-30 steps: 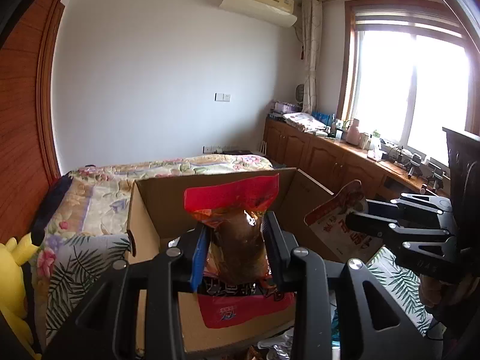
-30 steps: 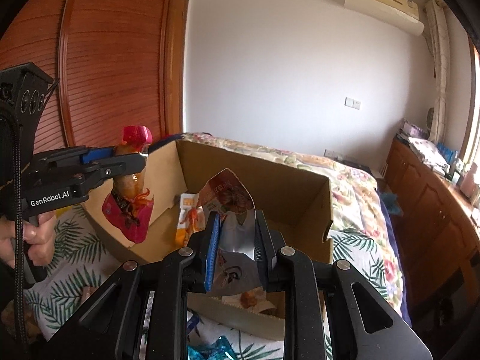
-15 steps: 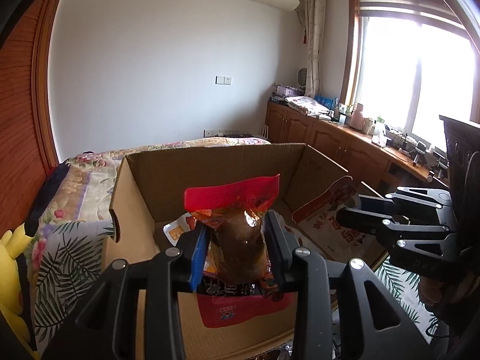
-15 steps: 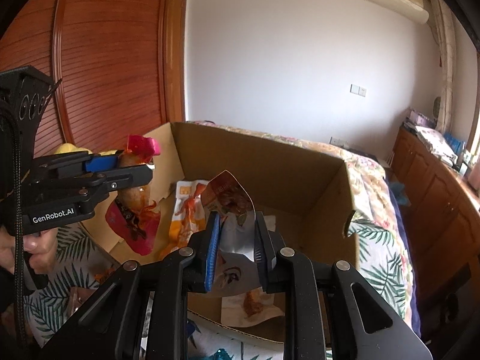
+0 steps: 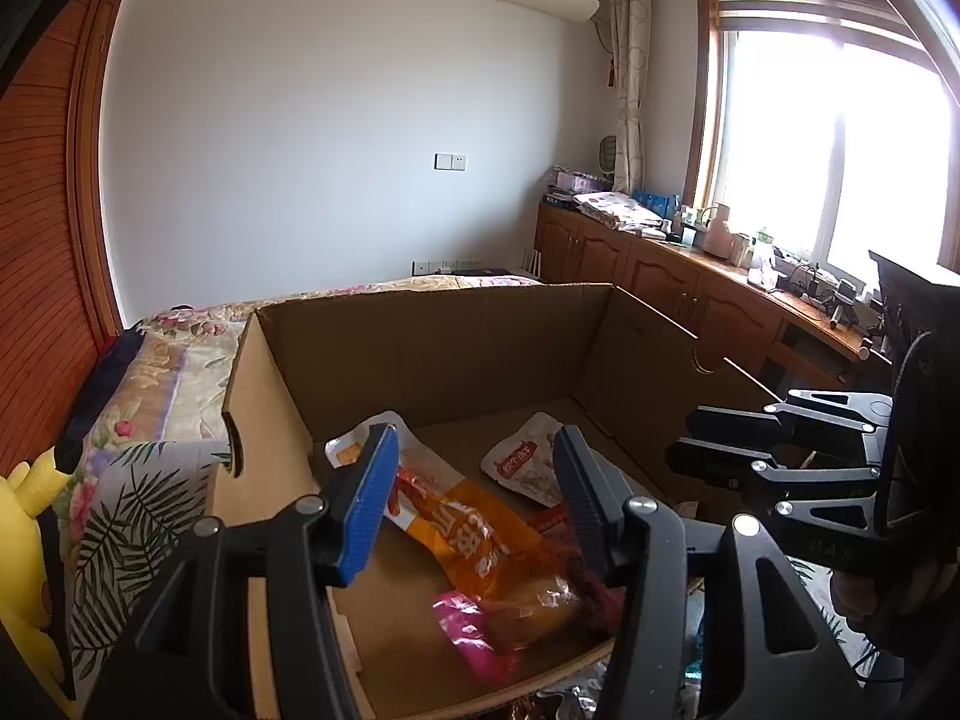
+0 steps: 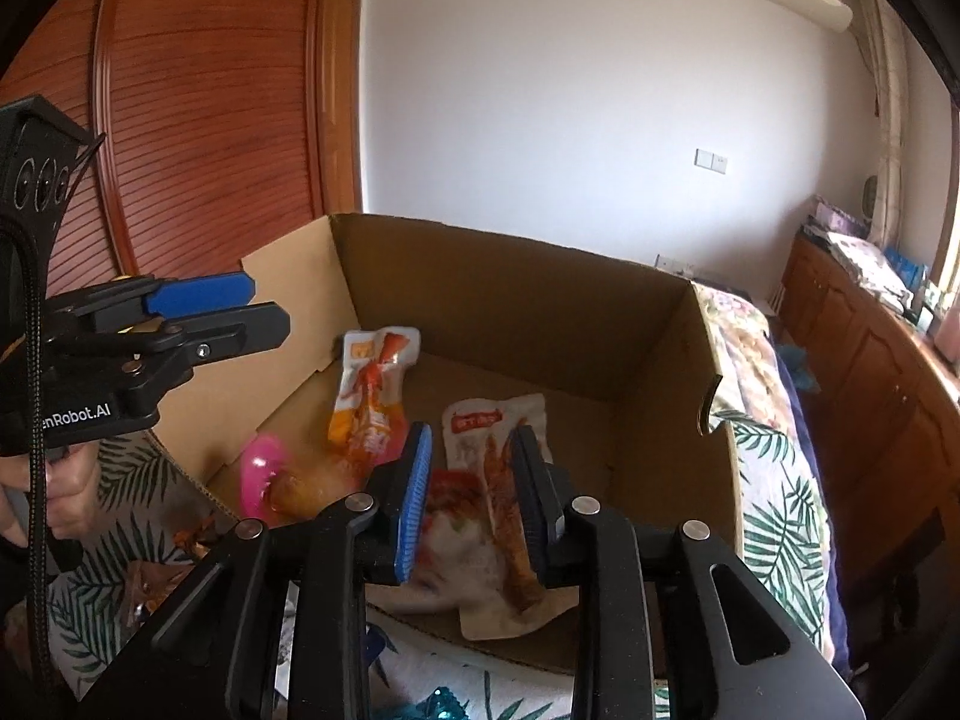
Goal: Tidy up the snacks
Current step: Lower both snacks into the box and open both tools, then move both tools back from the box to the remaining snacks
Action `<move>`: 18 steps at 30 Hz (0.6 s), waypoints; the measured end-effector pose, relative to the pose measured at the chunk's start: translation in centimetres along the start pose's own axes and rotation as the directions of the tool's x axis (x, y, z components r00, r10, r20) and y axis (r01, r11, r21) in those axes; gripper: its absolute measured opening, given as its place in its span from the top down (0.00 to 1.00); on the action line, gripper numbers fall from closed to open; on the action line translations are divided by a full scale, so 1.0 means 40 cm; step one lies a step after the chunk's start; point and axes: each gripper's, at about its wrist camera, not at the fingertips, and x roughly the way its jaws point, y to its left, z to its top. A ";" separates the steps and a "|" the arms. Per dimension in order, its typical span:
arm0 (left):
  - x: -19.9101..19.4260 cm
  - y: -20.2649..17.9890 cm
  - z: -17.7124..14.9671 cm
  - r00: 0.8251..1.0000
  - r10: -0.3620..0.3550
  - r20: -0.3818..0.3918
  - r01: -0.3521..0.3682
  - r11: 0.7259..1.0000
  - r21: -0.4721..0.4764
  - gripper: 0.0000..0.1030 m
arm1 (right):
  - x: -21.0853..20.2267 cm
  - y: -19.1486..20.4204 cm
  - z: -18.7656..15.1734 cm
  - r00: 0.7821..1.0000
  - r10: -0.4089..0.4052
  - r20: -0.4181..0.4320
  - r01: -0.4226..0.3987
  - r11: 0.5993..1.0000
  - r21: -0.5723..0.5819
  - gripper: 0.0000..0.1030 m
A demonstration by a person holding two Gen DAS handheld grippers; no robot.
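Observation:
An open cardboard box [image 5: 432,348] [image 6: 528,312] stands on the bed. Several snack packets lie in it: an orange packet [image 5: 456,528] [image 6: 366,396], a red-topped packet with a brown snack [image 5: 516,606] [image 6: 282,486], blurred, and white packets [image 5: 522,468] [image 6: 498,468]. My left gripper [image 5: 474,498] is open and empty above the box's near left part; it also shows in the right wrist view [image 6: 240,306]. My right gripper [image 6: 471,498] is open and empty above the box's near edge; it also shows in the left wrist view [image 5: 696,438].
The bed has a leaf-print cover [image 5: 120,516] [image 6: 774,516]. A yellow plush toy [image 5: 24,540] lies at the left. More packets [image 6: 162,564] lie on the bed in front of the box. Wooden cabinets [image 5: 678,300] line the right wall.
Both grippers opened and let go of their packets. The red-topped packet and the white packet dropped into the box. The view tilted down toward the box.

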 end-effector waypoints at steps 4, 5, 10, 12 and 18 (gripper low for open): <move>-0.021 -0.004 -0.009 1.000 -0.003 -0.001 0.003 1.000 -0.003 0.47 | -0.015 0.000 -0.008 1.000 -0.003 0.004 0.003 1.000 0.005 0.73; -0.027 -0.003 -0.010 1.000 -0.003 -0.001 0.003 1.000 -0.002 0.47 | -0.021 0.002 -0.007 1.000 -0.004 0.007 0.003 1.000 0.007 0.73; -0.084 -0.016 -0.018 1.000 -0.001 0.008 0.001 1.000 0.011 0.47 | -0.067 0.012 -0.006 1.000 -0.005 0.028 0.005 1.000 0.021 0.72; -0.107 -0.021 -0.023 1.000 -0.002 0.011 0.001 1.000 0.016 0.46 | -0.091 0.016 -0.009 0.999 -0.006 0.036 0.005 1.000 0.026 0.71; -0.171 -0.041 -0.060 1.000 0.000 -0.009 0.000 0.999 0.034 0.46 | -0.156 0.032 -0.036 0.999 -0.005 0.046 0.003 0.999 0.043 0.68</move>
